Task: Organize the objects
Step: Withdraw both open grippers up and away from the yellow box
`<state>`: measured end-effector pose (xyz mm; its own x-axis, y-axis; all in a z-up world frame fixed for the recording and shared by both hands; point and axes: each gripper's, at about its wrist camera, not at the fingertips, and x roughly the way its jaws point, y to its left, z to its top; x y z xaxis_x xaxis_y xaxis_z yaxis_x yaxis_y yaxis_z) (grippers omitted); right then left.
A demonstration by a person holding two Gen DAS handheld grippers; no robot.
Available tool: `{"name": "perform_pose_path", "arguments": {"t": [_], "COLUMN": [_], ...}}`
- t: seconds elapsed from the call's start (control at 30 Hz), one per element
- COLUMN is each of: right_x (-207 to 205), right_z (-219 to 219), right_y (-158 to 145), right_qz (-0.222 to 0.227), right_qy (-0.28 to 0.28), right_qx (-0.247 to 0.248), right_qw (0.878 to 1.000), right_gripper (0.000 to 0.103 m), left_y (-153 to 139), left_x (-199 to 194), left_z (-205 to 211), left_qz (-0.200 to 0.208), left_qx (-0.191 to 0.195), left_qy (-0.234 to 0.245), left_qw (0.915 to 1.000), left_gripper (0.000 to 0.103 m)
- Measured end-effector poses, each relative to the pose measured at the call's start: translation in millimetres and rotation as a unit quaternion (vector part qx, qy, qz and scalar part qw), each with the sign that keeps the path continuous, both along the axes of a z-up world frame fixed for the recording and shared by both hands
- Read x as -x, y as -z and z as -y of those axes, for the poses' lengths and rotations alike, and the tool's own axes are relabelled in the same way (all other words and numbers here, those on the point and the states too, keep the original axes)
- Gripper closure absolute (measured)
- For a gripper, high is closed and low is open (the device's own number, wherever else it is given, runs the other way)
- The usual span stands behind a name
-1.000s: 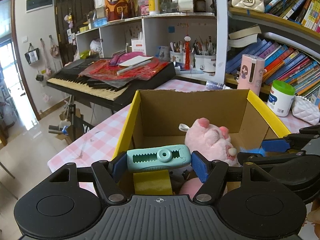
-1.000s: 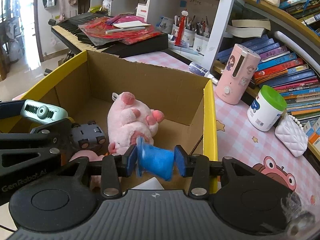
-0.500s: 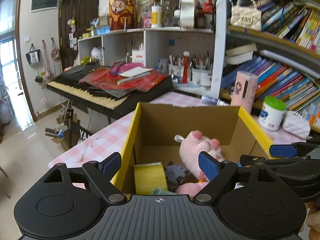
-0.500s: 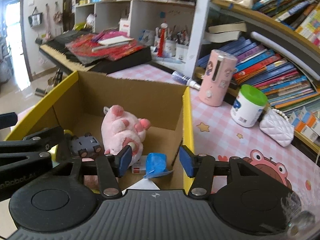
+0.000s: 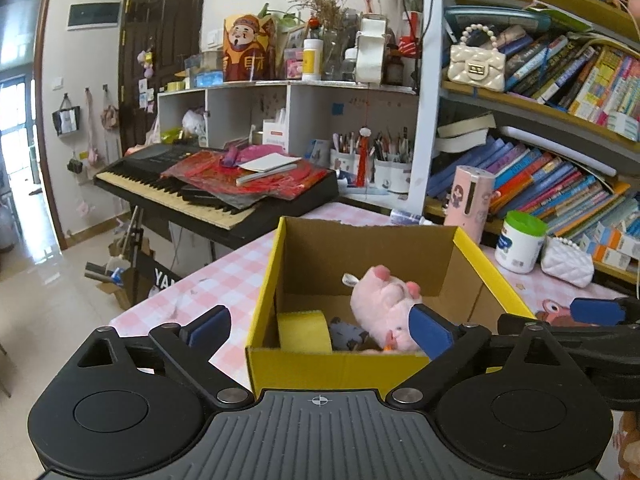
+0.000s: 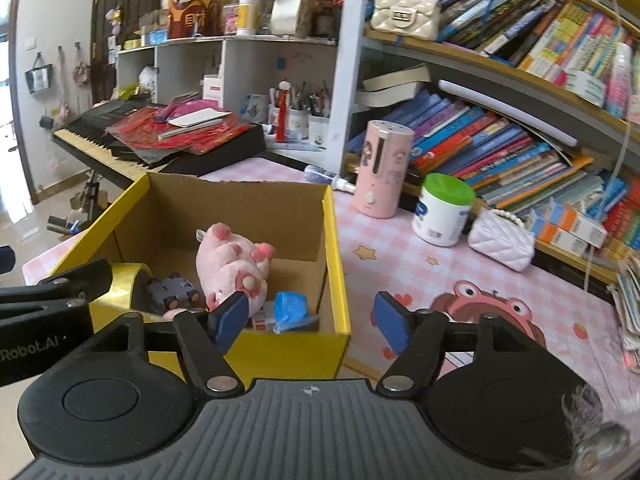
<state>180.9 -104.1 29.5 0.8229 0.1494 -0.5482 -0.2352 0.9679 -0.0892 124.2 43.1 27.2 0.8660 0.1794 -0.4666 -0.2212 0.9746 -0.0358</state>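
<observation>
A yellow-rimmed cardboard box (image 5: 486, 266) (image 6: 338, 280) stands on the pink checked table. Inside lie a pink plush pig (image 5: 386, 300) (image 6: 234, 266), a yellow tape roll (image 5: 304, 330) (image 6: 122, 282), a small grey toy car (image 6: 172, 290) and a blue item (image 6: 290, 310). My left gripper (image 5: 320, 330) is open and empty, held in front of and above the box's near wall. My right gripper (image 6: 310, 318) is open and empty over the box's near right corner; its arm also shows in the left wrist view (image 5: 592, 312).
On the table right of the box stand a pink cylinder device (image 6: 382, 168), a green-lidded white jar (image 6: 442, 210) and a white quilted purse (image 6: 500, 242). Bookshelves line the right. A keyboard (image 5: 200, 188) stands behind on the left, beyond the table edge.
Both grippers opened and let go: the teal item and the blue item dropped into the box. Both grippers then pulled back and up from the box.
</observation>
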Motion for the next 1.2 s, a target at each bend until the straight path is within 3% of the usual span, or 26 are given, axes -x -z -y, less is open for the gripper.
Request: {"name": "perform_pose_path", "arguments": {"t": [0.43,0.77,1.2], "right_x": [62.8,106.6,147.2], "right_z": [-4.6,-2.7,9.7], "right_y": [5.2,14.1,27.1], "right_qz": [0.005,0.002,-0.010], "right_qy": [0.049,0.101,0.162], "right_qx": [0.013,0.034,0.043], "right_qw": [0.999,0.994,0.986], "right_gripper": [0.021,0.003,0.000], "left_y": [4.9,13.8,19.7], "left_x": [52.4,82.3,111.4], "left_z": [-9.6,-7.7,5.9], "left_qz": [-0.010,-0.033,-0.045], "left_qx": [-0.011,-0.028,-0.047], "left_qy": [0.016,0.011,0.058], "left_qw": [0.9998,0.9990,0.9962], "left_gripper": [0.004,0.003,0.002]}}
